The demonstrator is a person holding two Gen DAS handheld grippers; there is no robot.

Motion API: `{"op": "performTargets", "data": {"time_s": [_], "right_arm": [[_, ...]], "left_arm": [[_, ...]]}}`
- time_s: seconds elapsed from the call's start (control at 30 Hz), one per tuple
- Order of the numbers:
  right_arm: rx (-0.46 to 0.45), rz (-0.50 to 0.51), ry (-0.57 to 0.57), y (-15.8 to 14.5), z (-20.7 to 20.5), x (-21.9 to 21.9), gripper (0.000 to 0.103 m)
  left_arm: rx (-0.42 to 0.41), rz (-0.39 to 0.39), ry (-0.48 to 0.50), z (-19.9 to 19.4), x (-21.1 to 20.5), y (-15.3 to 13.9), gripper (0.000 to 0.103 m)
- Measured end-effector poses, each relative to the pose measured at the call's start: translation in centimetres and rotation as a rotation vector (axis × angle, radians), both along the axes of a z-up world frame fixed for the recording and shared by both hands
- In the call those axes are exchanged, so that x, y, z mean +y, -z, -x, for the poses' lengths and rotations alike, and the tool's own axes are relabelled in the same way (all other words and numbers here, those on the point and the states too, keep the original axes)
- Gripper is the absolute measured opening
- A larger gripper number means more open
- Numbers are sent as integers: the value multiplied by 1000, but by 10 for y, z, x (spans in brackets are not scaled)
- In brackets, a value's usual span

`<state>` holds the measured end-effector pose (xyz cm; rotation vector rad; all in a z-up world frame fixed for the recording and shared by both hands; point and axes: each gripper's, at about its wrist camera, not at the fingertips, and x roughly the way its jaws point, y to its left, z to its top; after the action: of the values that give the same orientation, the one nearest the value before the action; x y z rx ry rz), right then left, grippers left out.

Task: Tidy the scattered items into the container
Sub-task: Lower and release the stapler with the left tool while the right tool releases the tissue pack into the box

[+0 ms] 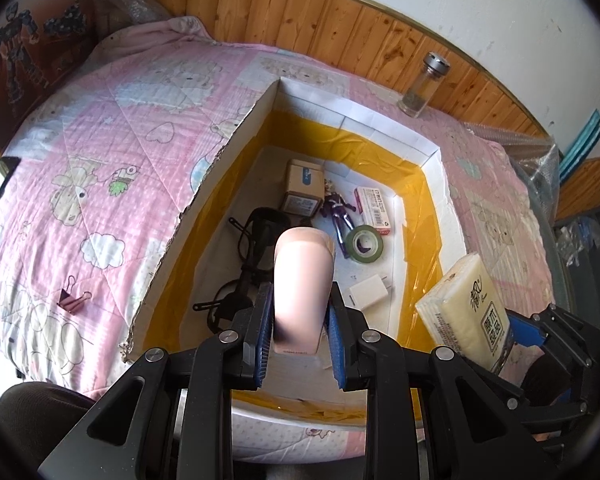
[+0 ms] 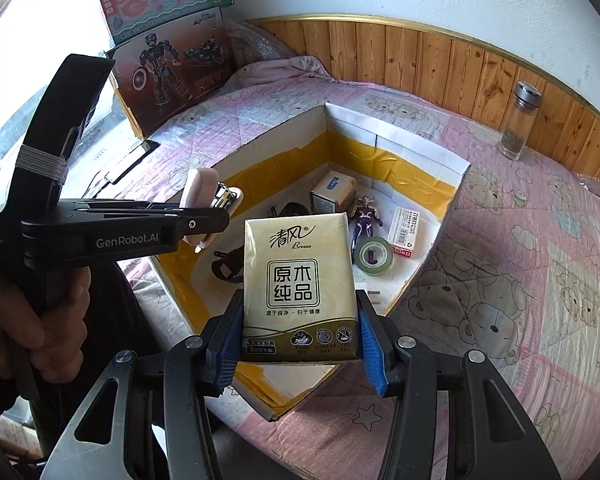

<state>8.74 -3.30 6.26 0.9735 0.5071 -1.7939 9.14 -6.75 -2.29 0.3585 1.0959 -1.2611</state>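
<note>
My left gripper [image 1: 300, 328] is clamped on a pale pink tube [image 1: 303, 280], held over the cardboard box [image 1: 236, 132]. I'd lower it towards the bare floor by the white charger [image 1: 367, 292], clear of the glasses [image 1: 240, 264], then release. My right gripper [image 2: 300, 330] is clamped on a tissue pack [image 2: 298, 288] above the near corner; drop it flat. The pack reads "清风 Breeze", "原木纯品". The left handle reads "GenRobot.AI". A binder clip [image 1: 73, 296] and a glass bottle [image 1: 422, 86] lie outside on the quilt [image 1: 100, 152].
</note>
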Motion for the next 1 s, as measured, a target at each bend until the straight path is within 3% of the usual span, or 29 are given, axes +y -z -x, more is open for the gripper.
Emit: {"op": "performTargets", "data": {"time_s": [0.13,0.2,0.3,0.53,1.0], "right_arm": [[-10,-30,-9,10,0,-7,54],[-16,-48,0,15,2,-9,57],[-33,-54,14,19,6,-8,59],[-59,-48,38,17,10,-6,60],[-57,-51,19,9,-3,-1,60]], "left_arm": [[23,-23,11,-3,-2,7,27],[20,-27,-3,-6,-1,8,39],[44,-23,-23,-15,0,8,42],[90,-13,-75,-33,6,8,44],[50,11,17,-2,8,-7,48]]}}
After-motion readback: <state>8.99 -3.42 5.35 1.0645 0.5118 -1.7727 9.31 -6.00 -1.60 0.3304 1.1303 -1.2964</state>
